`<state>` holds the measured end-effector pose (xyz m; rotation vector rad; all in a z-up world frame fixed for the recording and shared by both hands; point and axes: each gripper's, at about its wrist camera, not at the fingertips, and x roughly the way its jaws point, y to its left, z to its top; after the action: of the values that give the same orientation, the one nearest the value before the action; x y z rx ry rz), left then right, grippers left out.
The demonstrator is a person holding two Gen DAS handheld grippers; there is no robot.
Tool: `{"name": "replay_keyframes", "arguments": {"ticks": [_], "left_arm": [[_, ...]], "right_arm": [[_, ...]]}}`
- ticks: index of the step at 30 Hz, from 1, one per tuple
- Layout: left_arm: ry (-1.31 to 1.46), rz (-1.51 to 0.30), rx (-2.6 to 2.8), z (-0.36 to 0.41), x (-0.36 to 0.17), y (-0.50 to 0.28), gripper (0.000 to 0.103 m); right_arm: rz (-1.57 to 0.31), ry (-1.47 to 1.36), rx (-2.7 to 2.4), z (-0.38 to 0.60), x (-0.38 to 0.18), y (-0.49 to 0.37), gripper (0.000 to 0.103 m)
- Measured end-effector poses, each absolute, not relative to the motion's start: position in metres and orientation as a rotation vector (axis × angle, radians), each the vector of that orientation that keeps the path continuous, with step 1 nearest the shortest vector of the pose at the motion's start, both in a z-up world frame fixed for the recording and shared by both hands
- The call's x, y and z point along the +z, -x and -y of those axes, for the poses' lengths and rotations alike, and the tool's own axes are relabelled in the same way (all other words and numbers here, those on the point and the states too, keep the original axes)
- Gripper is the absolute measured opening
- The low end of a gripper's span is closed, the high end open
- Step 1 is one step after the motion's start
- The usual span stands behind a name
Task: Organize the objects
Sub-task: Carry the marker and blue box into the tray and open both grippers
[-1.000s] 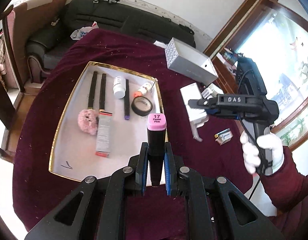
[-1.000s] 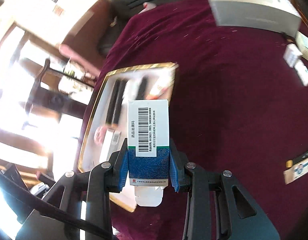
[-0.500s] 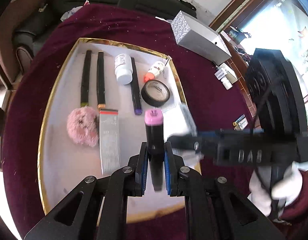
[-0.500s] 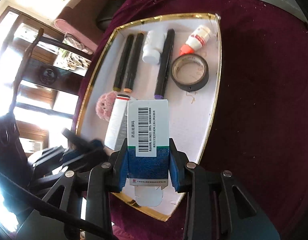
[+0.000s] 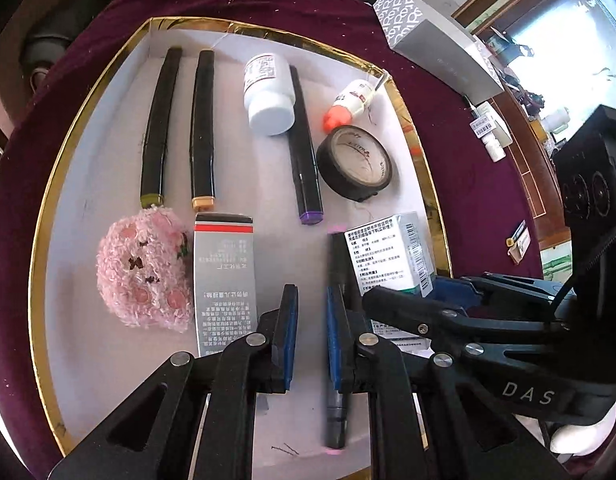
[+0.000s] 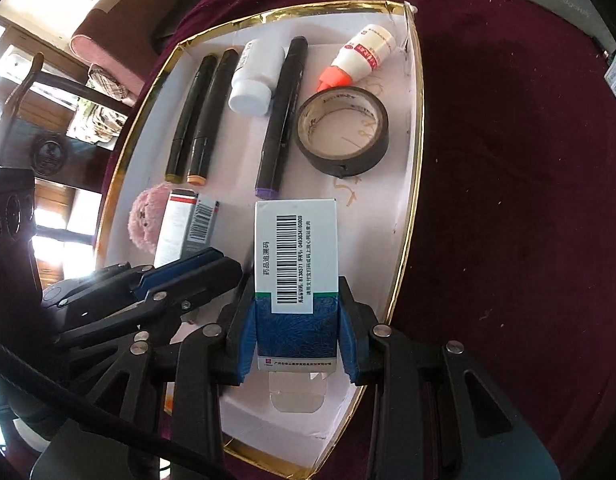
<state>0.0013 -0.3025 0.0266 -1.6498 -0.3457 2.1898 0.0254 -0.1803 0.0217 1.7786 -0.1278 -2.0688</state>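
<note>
Three capped markers (image 5: 299, 148) beside black tape roll (image 5: 354, 162).

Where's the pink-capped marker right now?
In the left wrist view the pink-capped marker lies in the tray, just right of the open left claw, between the silver box and the medicine box.

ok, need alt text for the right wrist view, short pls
The right gripper clamps a white-and-blue barcoded medicine box just over the near end of a gold-rimmed white tray on a maroon cloth. Farther back in the tray lie three black markers, a white bottle, a glue bottle, a black tape roll, a pink fuzzy ball and a silver box; the left gripper reaches in from the left.
</note>
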Motion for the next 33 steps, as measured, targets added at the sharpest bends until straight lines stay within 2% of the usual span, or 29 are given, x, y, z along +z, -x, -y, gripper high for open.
{"name": "replay_keyframes", "arguments": {"ticks": [9,16,23,25,27,29,30,33], "left_arm": [[1.559,0.33,2.321,0.315,0.055,-0.013,0.012],[1.495,0.462,2.368,0.335,0.075,-0.034,0.012],[1.478,0.534,2.365,0.349,0.078,-0.048,0.012],[1.462,0.548,2.365,0.352,0.081,-0.052,0.012],[1.442,0.552,2.374,0.354,0.084,-0.053,0.015],[1.431,0.568,2.385,0.358,0.086,-0.055,0.031],[1.428,0.581,2.391,0.361,0.086,-0.053,0.034],[1.432,0.614,2.396,0.369,0.086,-0.054,0.036]], "right_arm": [[-0.022,-1.769,-2.152,0.195,0.025,-0.031,0.032],[-0.077,-1.797,-2.184,0.199,0.027,-0.028,0.032],[-0.323,-1.886,-2.311,0.219,0.027,-0.026,0.032],[-0.321,-1.936,-2.285,0.222,0.019,-0.025,0.032],[-0.284,-1.924,-2.291,0.221,0.023,-0.025,0.032],[-0.27,-1.927,-2.286,0.219,0.028,-0.024,0.034],[-0.246,-1.921,-2.284,0.218,0.032,-0.024,0.036],[-0.186,-1.887,-2.307,0.209,0.05,-0.025,0.047]]}}
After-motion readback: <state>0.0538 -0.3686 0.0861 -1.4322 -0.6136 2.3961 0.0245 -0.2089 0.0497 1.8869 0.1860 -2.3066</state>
